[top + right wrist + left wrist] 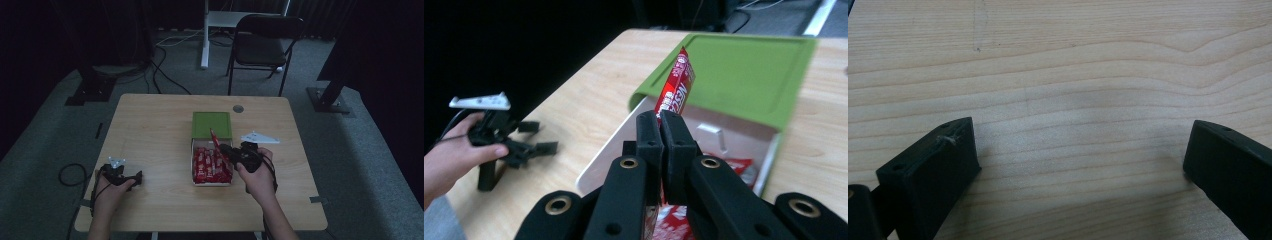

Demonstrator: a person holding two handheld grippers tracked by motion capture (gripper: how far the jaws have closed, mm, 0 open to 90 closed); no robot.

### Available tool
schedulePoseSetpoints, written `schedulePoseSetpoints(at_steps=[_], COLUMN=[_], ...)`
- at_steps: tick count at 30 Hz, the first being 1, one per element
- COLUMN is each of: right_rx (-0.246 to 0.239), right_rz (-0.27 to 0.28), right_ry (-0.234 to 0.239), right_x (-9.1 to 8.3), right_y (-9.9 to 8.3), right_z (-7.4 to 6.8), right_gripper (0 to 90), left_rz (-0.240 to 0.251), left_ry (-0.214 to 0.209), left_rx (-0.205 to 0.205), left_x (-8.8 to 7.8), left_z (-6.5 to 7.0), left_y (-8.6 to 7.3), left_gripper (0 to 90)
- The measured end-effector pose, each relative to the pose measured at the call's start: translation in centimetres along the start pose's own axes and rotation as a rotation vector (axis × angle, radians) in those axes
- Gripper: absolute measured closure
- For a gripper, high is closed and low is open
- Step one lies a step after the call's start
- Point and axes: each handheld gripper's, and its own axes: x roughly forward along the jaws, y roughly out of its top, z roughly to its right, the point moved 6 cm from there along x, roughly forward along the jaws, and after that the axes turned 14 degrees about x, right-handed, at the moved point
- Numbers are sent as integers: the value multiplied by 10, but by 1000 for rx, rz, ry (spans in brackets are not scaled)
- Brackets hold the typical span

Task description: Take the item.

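Observation:
A white box (pixel 193 165) full of red snack packets (pixel 210 165) sits mid-table, its green lid (pixel 212 124) lying just behind it. My right gripper (pixel 222 148) hovers over the box, shut on one red packet (pixel 215 138) that sticks up from its jaws. In the right gripper view that packet (pixel 676 87) rises between the closed fingers (pixel 648 137) in front of the green lid (pixel 749 70). My left gripper (pixel 137 178) rests on the table at the near left, open. Its two fingers (pixel 943 160) stand wide apart over bare wood.
The wooden table (pixel 150 130) has free room left and behind the box. A small grey disc (pixel 238 108) lies near the far edge. A black chair (pixel 265 45) and cables stand on the floor beyond the table.

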Motion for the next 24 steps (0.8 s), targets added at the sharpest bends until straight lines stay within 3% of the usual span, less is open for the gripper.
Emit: schedulePoseSetpoints(at_steps=[6,14,24], right_rx=[21,59,74], right_rz=[51,78,152], right_ry=[-40,-77,-152], right_x=[-11,-21,-36], right_y=[10,14,19], right_z=[16,41,70], right_gripper=[881,881,880], left_rz=[0,0,0], left_ry=[0,0,0], left_rx=[0,0,0], left_x=[0,0,0], left_z=[0,0,0], left_y=[0,0,0], left_gripper=[17,17,17])
